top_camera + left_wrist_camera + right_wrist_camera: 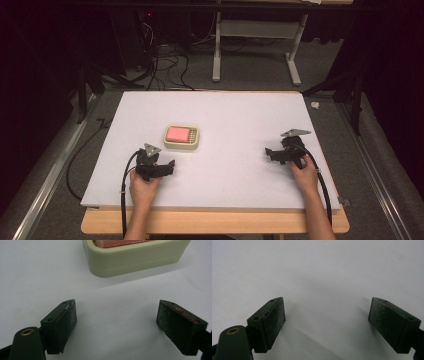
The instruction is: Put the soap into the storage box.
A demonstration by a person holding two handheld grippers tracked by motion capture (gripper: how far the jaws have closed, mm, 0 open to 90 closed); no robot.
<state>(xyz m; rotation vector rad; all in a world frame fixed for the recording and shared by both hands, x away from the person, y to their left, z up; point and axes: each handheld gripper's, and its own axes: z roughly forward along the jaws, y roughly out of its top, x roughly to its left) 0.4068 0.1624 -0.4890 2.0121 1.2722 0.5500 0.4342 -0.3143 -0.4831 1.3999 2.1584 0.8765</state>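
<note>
A cream-coloured box with a pink top [182, 136] rests on the white table sheet [225, 120], left of centre. My left gripper [167, 166] is held low over the sheet just in front of the box, a short gap away. In the left gripper view its jaws stand wide apart with bare sheet between them, and the box [135, 257] lies just ahead. My right gripper [270, 154] hovers near the table's right side, far from the box. Its jaws are also spread wide over bare sheet, with nothing between its fingers [392, 322].
The white sheet covers a wooden table whose front edge [215, 222] shows below my hands. Beyond the far edge stand a white desk frame [255, 45] and loose cables on a grey floor. Metal rails run along both sides.
</note>
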